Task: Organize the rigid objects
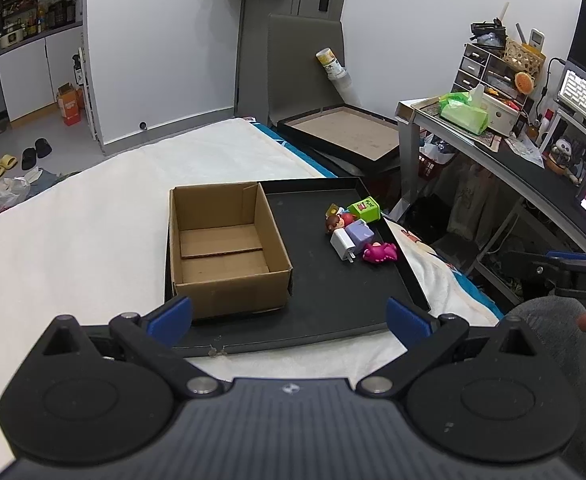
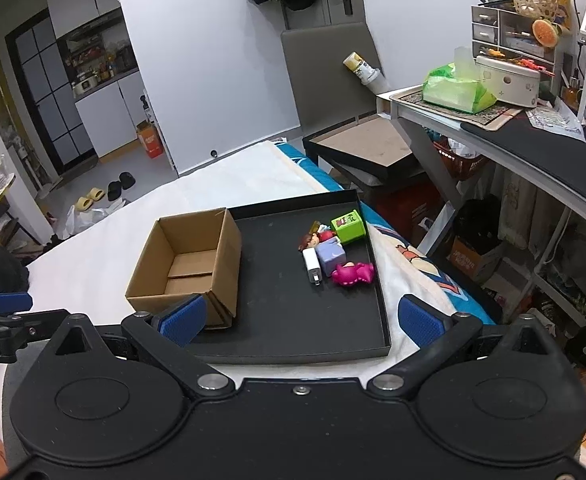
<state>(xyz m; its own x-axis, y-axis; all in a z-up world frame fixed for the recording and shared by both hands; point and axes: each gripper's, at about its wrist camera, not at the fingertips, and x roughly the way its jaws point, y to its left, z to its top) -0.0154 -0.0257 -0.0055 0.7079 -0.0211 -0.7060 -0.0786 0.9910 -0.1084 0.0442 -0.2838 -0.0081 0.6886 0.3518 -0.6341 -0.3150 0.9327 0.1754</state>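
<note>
A black tray (image 1: 333,300) (image 2: 293,320) lies on a white bed. On its left part stands an empty cardboard box (image 1: 225,244) (image 2: 189,260). At its far right lies a cluster: a green cube (image 1: 364,209) (image 2: 347,226), a small doll figure (image 1: 337,220) (image 2: 313,239), a lilac block (image 1: 359,234) (image 2: 331,256), a white charger plug (image 1: 341,245) (image 2: 313,266) and a magenta toy (image 1: 380,252) (image 2: 353,273). My left gripper (image 1: 289,316) hovers open over the tray's near edge. My right gripper (image 2: 301,318) is open too, near the tray's front, well short of the toys.
The bed (image 1: 93,220) extends left and back. A desk (image 1: 513,160) (image 2: 533,148) with a green tissue pack, drawers and a keyboard stands at the right. A second black tray (image 1: 341,136) rests on a chair behind. Shoes and bags lie on the floor (image 1: 13,160).
</note>
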